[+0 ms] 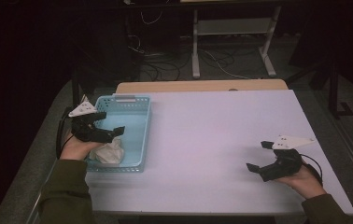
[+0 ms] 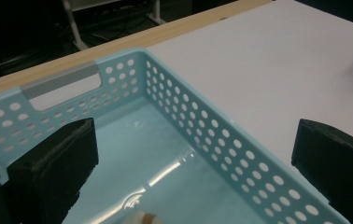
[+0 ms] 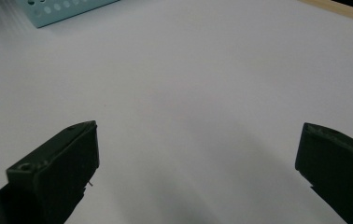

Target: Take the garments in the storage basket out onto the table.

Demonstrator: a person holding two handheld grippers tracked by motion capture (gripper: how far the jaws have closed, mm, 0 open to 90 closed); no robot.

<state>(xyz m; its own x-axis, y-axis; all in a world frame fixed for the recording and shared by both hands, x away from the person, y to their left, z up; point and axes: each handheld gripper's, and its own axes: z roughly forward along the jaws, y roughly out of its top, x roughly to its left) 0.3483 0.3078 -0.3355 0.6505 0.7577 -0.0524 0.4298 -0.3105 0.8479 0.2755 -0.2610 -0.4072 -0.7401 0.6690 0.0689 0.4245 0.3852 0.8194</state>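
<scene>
A crumpled white cloth (image 1: 109,151) is lying at the near end of the blue basket (image 1: 139,135), looking soft and light, best pinched at a raised fold. The left gripper (image 1: 110,122) is hovering over the basket, jaws wide, gripping nothing. The basket's plastic walls are perforated. Well apart from the basket, the right gripper (image 1: 258,156) is gaping empty over the smooth white table (image 1: 212,130).
</scene>
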